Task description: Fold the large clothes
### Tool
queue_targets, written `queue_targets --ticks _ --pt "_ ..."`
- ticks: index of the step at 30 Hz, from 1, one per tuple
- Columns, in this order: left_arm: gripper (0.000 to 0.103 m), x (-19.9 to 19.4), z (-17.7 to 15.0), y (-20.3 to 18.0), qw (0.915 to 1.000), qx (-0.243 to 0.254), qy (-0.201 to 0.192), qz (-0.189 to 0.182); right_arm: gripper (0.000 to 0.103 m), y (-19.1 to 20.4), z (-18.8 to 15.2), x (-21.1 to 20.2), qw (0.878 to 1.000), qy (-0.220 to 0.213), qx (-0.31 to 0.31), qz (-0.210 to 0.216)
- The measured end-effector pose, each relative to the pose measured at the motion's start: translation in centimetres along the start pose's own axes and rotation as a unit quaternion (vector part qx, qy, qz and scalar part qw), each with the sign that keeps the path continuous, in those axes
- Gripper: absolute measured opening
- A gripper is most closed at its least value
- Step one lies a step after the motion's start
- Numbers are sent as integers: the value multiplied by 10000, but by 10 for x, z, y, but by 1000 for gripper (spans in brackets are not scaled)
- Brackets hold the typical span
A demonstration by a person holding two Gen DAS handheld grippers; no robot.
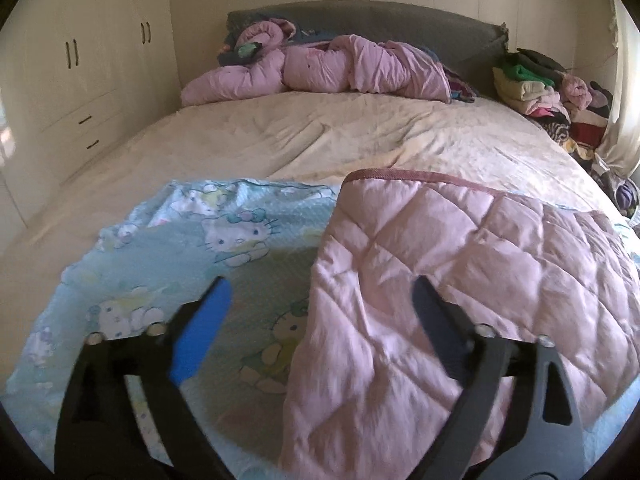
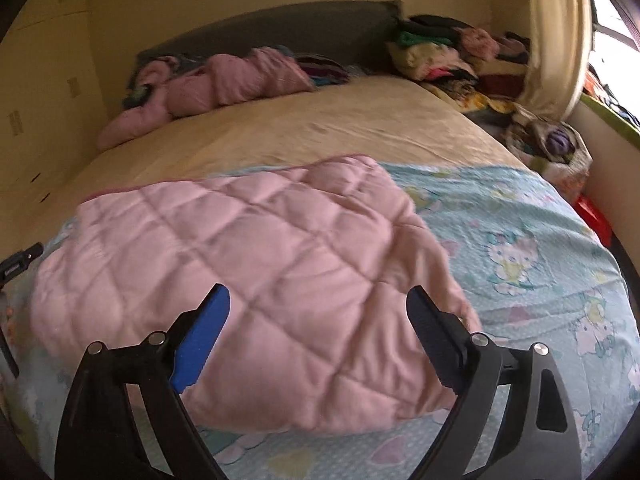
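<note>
A quilt with a pale blue cartoon-cat print (image 1: 224,248) (image 2: 520,248) is spread over the near end of the bed, its pink quilted side (image 1: 460,272) (image 2: 248,272) folded over on top. My left gripper (image 1: 322,296) hovers open over the left edge of the pink fold, with nothing between its fingers. My right gripper (image 2: 318,300) is open too, above the pink fold's near right part, not touching it. A piece of the left gripper (image 2: 18,264) shows at the far left edge of the right wrist view.
The bed's cream sheet (image 1: 320,136) stretches back to a grey headboard (image 1: 380,24). A crumpled pink duvet (image 1: 320,68) lies at the head. A heap of folded clothes (image 1: 536,84) stands right of the bed. White wardrobes (image 1: 80,64) line the left wall; a curtain (image 2: 556,36) hangs at right.
</note>
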State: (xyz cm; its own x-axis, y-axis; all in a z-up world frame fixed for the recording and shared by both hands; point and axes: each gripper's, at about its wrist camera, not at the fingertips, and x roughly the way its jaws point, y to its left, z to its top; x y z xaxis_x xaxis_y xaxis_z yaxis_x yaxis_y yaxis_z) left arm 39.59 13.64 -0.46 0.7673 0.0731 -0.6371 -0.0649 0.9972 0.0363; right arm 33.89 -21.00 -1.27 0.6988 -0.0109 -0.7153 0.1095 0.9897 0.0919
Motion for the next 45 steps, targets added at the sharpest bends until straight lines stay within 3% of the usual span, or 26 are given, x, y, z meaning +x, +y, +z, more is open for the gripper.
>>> queue_targets --ticks 2,5,11,13,17,19,23,28,36,45 --pt "94 -15 -10 -2 9999 -144 73 7 91 10 0 -2 9998 14 -99 144" --pt "94 -24 -30 -8 9986 -346 295 -272 92 29 1 0 9990 -40 -414 187" --pt "94 -17 -62 -52 9952 -229 678 -673 92 65 8 24 9934 -36 -1132 150" --pt "94 -11 -68 -63 9962 -121 680 -526 92 78 10 35 9918 28 -1250 281" --pt "95 3 -67 -64 9964 -140 631 -552 93 89 15 61 9913 318 -1131 593" --pt "95 11 -65 -63 9962 -111 629 -594 99 92 17 77 9918 493 -1046 540" --pt "95 25 -60 -64 9958 -25 673 -615 99 89 20 105 9903 1033 -754 541" --pt "95 44 -53 -60 9944 -138 707 -775 99 91 20 123 9881 1293 -654 517" --pt "95 36 -51 -60 9946 -150 661 -780 99 92 19 126 9906 1181 -480 505" --pt "95 -12 -31 -52 9956 -199 312 -862 99 76 12 78 9941 800 -285 668"
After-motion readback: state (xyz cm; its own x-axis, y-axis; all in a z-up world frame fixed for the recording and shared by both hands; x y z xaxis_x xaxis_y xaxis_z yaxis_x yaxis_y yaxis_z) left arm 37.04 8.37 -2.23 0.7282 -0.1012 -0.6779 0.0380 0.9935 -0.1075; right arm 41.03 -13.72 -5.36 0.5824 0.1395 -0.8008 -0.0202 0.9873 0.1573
